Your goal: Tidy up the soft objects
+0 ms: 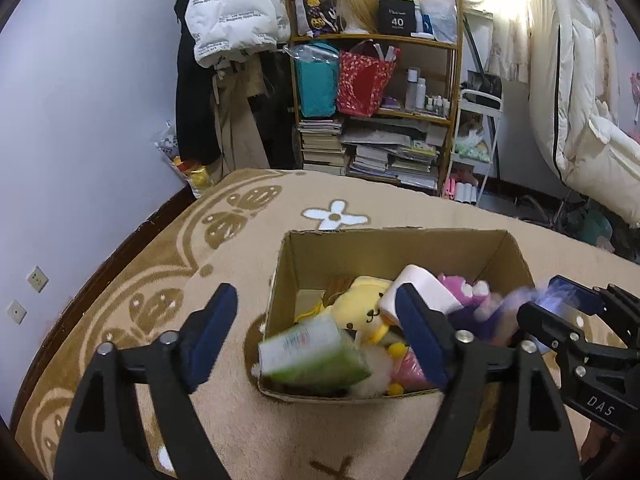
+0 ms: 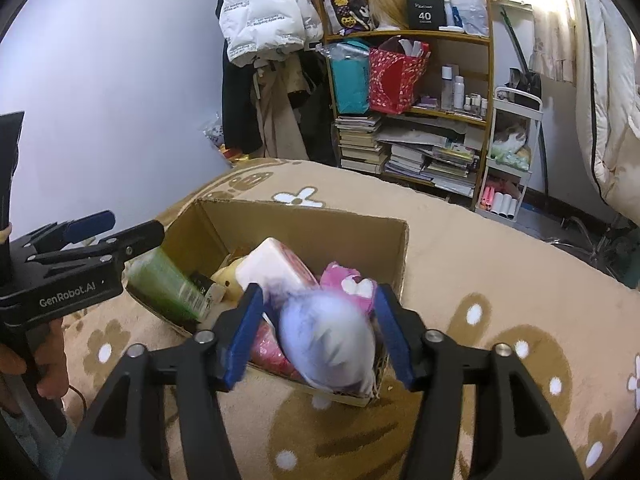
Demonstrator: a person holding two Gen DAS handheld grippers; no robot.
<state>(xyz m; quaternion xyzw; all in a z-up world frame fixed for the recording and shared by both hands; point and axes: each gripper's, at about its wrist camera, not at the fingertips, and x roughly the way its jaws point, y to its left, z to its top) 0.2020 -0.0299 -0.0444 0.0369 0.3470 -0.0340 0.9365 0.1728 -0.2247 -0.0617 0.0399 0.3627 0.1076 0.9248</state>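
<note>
An open cardboard box (image 1: 404, 246) stands on the beige rug and also shows in the right wrist view (image 2: 304, 222). It holds a yellow plush (image 1: 366, 308), a white pack (image 1: 424, 286), a pink plush (image 1: 464, 288) and a green tissue pack (image 1: 316, 354), blurred, at the near left corner. My left gripper (image 1: 316, 332) is open and empty above the box's near left edge. My right gripper (image 2: 316, 332) is open; a blurred pale purple plush (image 2: 326, 344) lies between its fingers without touching them, over the box's near right corner.
A wooden shelf (image 1: 374, 44) with bags, books and bottles stands behind the rug, coats (image 1: 236, 12) hang to its left, a white cart (image 1: 476, 140) and bedding (image 1: 576, 92) are to the right. The patterned rug (image 1: 160, 280) surrounds the box.
</note>
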